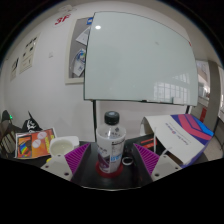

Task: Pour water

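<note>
— What can't you make out from here?

— Quite a bit. The bottle (110, 146) stands between my claw (110, 160) fingers, and its base is hidden low down where the fingers meet the dark counter (110, 178), so I can't see what it rests on. Its label is too small to read. Whether the purple pads (147, 160) actually press on its sides I cannot tell; they sit close at either side, but any gap is lost in the shadow.

— And further off?

— A whiteboard (140, 58) fills the wall beyond the bottle; nothing written on it is legible. Papers pinned to the wall (27, 52) beside it are just pale shapes. To one side of the fingers lies a colourful box (34, 143) with a pale bowl (64, 145) just beside it, the bowl partly cut off by my finger. On the other side there is a white box with a coloured print (183, 135), its near end hidden behind the other finger.

— Count them for me.

— One bottle, with one white cap (111, 117). Two pads. One whiteboard. Two boxes, one bowl. The papers I can't count reliably.
</note>
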